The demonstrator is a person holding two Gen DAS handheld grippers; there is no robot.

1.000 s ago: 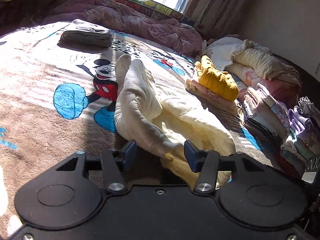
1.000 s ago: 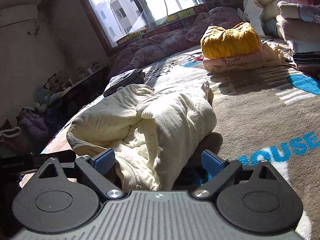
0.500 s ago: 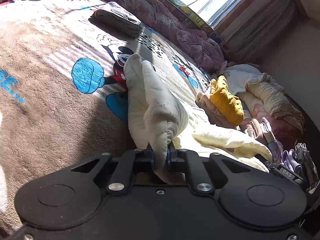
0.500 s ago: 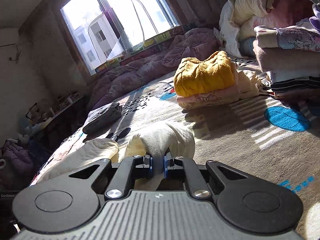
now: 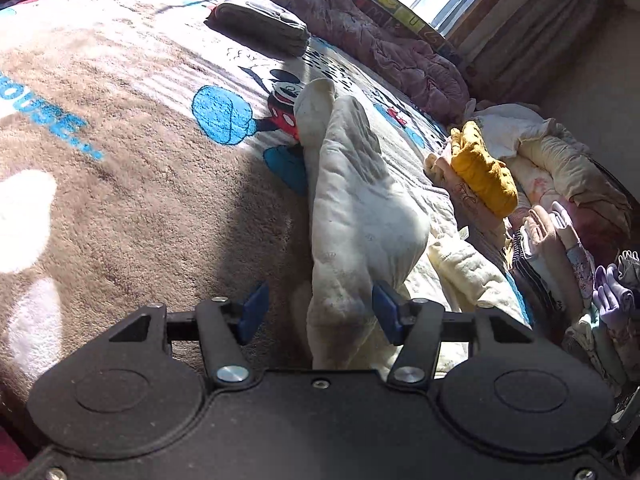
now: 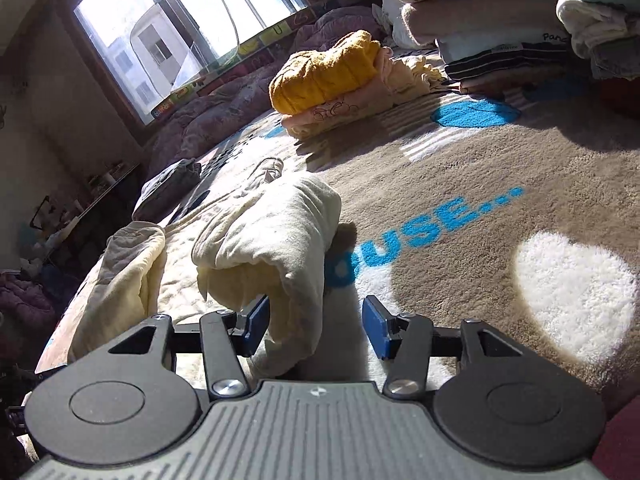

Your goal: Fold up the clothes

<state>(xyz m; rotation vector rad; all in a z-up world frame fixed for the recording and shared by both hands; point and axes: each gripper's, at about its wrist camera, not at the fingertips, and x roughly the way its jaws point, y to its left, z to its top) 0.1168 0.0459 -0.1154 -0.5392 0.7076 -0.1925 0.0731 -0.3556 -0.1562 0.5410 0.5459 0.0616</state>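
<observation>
You are hovering both grippers with jaws spread wide, gripping nothing: the cream garment is bunching between the left gripper and right gripper pads. It looks soft, thick, floppy; pinch its rolled edges.

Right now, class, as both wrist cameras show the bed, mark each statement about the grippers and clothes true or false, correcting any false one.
1. The left gripper is clamped shut on the cream garment. False: its jaws stand open, with cloth lying between them.
2. The right gripper is open. True.
3. The mustard sweater sits on top of a folded pink garment. True.
4. The folded grey garment lies on top of the mustard sweater. False: it lies apart, on the Mickey Mouse blanket.
</observation>
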